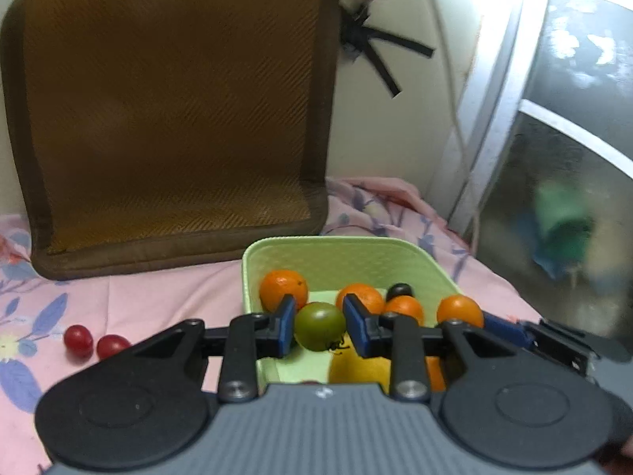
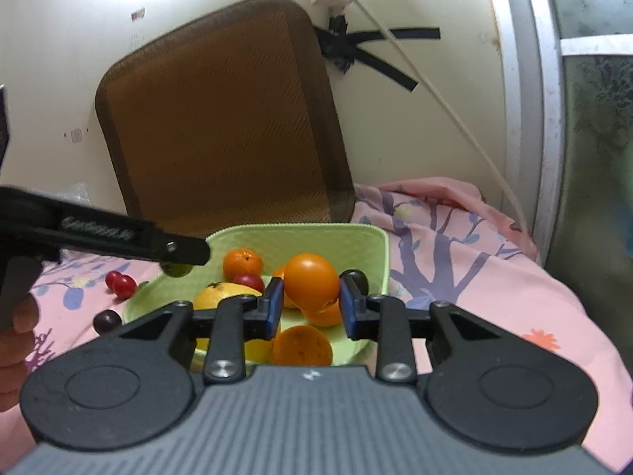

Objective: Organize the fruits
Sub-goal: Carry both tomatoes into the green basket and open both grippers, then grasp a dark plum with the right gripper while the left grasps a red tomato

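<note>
- The left claw [image 1: 319, 323] was closed on a green tomato [image 1: 319, 325], its blue pads touching the fruit on both sides, and held it above the near part of a pale green tray [image 1: 344, 254].
- The right claw [image 2: 311, 301] gripped an orange fruit [image 2: 311, 282] between its blue pads, also over the tray.
- In the right wrist view the left claw reached in from the left edge, the green tomato [image 2: 177, 269] showing just under its tip at the tray's left rim [image 2: 300, 233].
- A hand [image 2: 18, 340] showed at the left border of that view, wrapped around the left tool's grip.
- Inside the tray lay several oranges, among them one at the back left [image 1: 283, 288], a dark round fruit [image 1: 399, 289] near the back, a yellow fruit [image 2: 221, 296] toward the front and a red one [image 2: 248, 282] beside it.
- Two red cherry tomatoes [image 1: 93, 342] lay touching each other on the pink flowered cloth [image 1: 118, 297], left of the tray and apart from it.
- A dark plum-like fruit [image 2: 107, 321] sat on the cloth just off the tray's front left corner.
- A brown woven cushion [image 1: 170, 111] leaned upright against the wall behind the tray.
- Black tape strips [image 1: 376, 51] and a white cable [image 2: 435, 95] were fixed on the wall to the right of the cushion.
</note>
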### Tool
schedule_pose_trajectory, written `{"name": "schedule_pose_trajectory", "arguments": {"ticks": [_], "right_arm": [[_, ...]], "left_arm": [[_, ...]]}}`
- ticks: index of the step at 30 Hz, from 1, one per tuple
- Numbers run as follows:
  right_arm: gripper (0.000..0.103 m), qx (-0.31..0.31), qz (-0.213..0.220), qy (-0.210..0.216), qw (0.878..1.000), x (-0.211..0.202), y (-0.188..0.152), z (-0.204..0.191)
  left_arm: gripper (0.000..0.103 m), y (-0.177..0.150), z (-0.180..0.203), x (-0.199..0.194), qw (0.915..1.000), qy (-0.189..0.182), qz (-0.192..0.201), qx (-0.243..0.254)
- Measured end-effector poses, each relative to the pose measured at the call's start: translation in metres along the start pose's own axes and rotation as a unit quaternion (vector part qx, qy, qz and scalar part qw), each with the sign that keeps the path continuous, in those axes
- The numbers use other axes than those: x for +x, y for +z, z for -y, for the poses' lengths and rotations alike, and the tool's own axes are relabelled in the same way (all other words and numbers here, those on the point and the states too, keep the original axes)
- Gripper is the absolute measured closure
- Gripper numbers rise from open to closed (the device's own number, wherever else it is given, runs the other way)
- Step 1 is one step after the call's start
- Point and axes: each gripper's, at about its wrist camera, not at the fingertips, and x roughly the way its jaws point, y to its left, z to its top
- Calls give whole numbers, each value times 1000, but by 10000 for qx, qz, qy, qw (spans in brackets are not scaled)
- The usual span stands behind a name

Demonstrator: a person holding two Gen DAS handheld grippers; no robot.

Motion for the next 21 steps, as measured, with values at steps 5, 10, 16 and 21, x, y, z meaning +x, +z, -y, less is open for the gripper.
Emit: {"name": "schedule_pose_trajectory", "arguments": {"ticks": [5,10,16,21], "right_arm": [[47,-214,207,-94,9995,3,-5,-1],[47,-122,441,-112,9989,-2,-5,5],[47,99,911,-295,9954,-20,-6,10],[49,253,1126,6,9933,-40,0,-1]], "left_arm": [[72,-3,-3,13,9999,-44,-119,-85],[62,-2,-1,4,9999,-100,-12,-122],[62,-7,-40,-64,9968,53,655,-458],[61,-32,-92,-99,9922,880,621,-633]]}}
